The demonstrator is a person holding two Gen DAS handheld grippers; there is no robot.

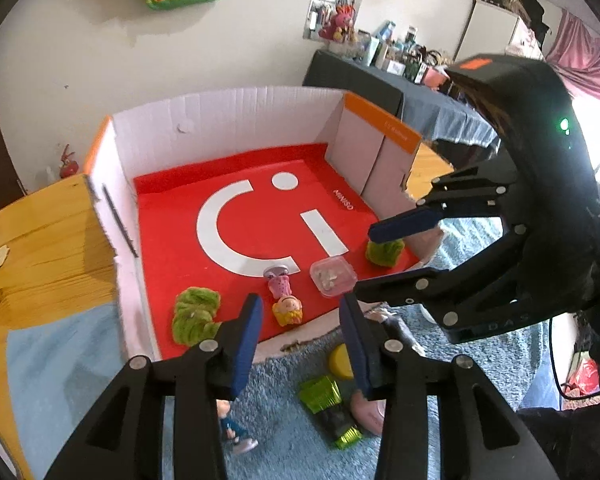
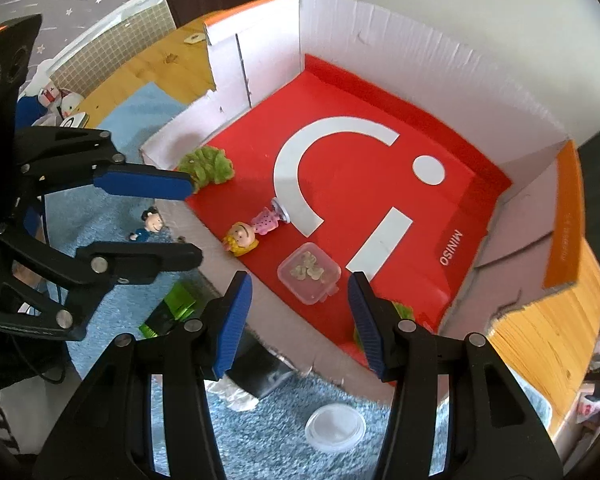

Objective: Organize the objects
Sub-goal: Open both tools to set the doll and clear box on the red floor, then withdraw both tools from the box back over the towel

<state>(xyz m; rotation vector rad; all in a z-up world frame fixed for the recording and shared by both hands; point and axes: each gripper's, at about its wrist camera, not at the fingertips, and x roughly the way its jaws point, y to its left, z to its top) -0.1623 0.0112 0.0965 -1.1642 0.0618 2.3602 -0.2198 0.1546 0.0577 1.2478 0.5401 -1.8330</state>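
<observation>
An open cardboard box with a red floor (image 1: 260, 216) (image 2: 380, 184) holds a blonde doll figure in pink (image 1: 286, 304) (image 2: 248, 232), a small clear plastic case (image 1: 333, 276) (image 2: 309, 273) and two green fuzzy toys (image 1: 194, 314) (image 1: 384, 252) (image 2: 208, 164). My left gripper (image 1: 300, 344) (image 2: 190, 222) is open and empty over the box's near edge. My right gripper (image 2: 300, 320) (image 1: 364, 256) is open and empty above the clear case. On the blue rug outside lie a small boy figure (image 1: 234, 428) (image 2: 150, 222), a green-and-black object (image 1: 330, 408) (image 2: 168, 312), a yellow piece (image 1: 340, 362) and a pink piece (image 1: 370, 414).
The box sits on a blue rug (image 1: 292, 440) (image 2: 284, 436) over a wooden table (image 1: 40, 240) (image 2: 540, 344). A clear round lid (image 2: 335, 428) lies on the rug. A dark cluttered table (image 1: 380, 80) stands behind. Small toys (image 2: 56, 98) sit at the far left.
</observation>
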